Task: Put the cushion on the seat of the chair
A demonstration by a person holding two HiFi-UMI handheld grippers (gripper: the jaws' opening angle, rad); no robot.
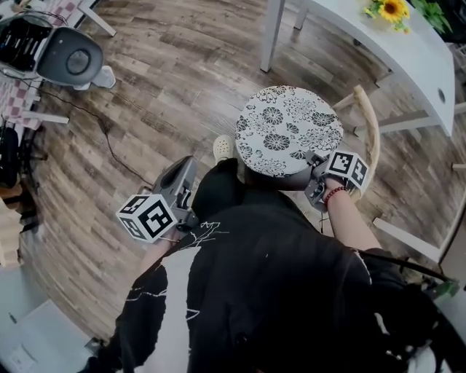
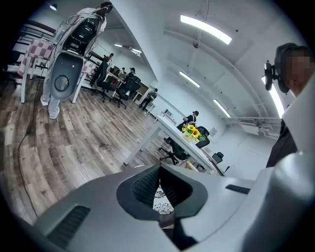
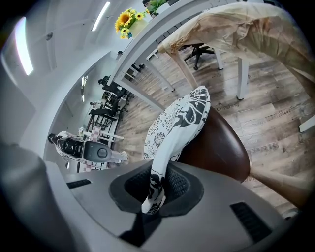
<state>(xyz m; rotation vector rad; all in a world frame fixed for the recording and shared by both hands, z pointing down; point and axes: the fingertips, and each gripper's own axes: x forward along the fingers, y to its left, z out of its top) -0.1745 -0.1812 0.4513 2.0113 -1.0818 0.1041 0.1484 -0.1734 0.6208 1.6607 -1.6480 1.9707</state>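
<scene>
Pinching cushion (image 1: 287, 130) rim with my right gripper (image 3: 156, 189), jaws tight on fabric; cushion lies over seat (image 3: 216, 147), stretching away from jaws. My left gripper (image 1: 178, 186) empty, jaws together, farther from cushion.

Cushion (image 3: 179, 123) in right claw (image 3: 156, 186): white, black flower + leaf print all over.
Seat (image 3: 221, 147) just beyond that claw, under cushion: dark brown, glossy.
Chair back (image 3: 231, 24) further out: pale tan.
Both claws: grey shells, black ribbed pads (image 3: 179, 184).
Cube (image 1: 149, 216) on left claw (image 1: 189, 164): white w/ black squares.
Floor (image 1: 182, 87) below claws: grey-brown wood-grain planks.
Table (image 1: 378, 51) past right claw: white. Flowers (image 1: 393, 10) on it: yellow, green leaves.
Sleeve (image 1: 142, 306) behind left claw: black, thin white lines.
Bracelet (image 1: 333, 194) behind right claw: red beads.
</scene>
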